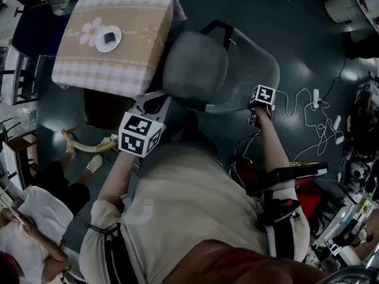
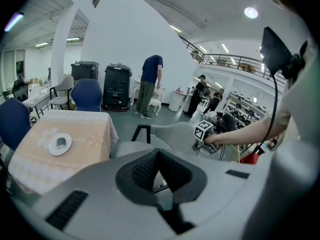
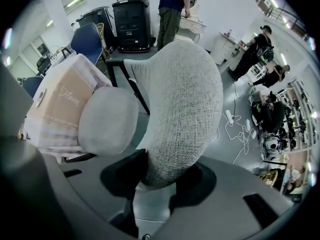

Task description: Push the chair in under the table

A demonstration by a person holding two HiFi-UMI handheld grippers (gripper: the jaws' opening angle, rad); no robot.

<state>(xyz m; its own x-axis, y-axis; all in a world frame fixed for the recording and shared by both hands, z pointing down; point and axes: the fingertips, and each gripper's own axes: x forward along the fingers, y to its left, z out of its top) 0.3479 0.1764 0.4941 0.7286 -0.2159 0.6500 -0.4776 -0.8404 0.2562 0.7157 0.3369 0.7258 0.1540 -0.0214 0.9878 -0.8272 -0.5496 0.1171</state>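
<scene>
Claws (image 2: 159, 171) (image 3: 159, 181): 2; chair (image 1: 195, 70): 1; table (image 1: 100, 70): 1

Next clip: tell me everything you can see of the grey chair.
The chair is upholstered in grey woven fabric, with a round seat pad, a curved backrest and a dark frame. It stands upright on the floor, seat beside the corner of the cloth-covered table, not yet tucked under. The right gripper grips the backrest's top edge.
</scene>
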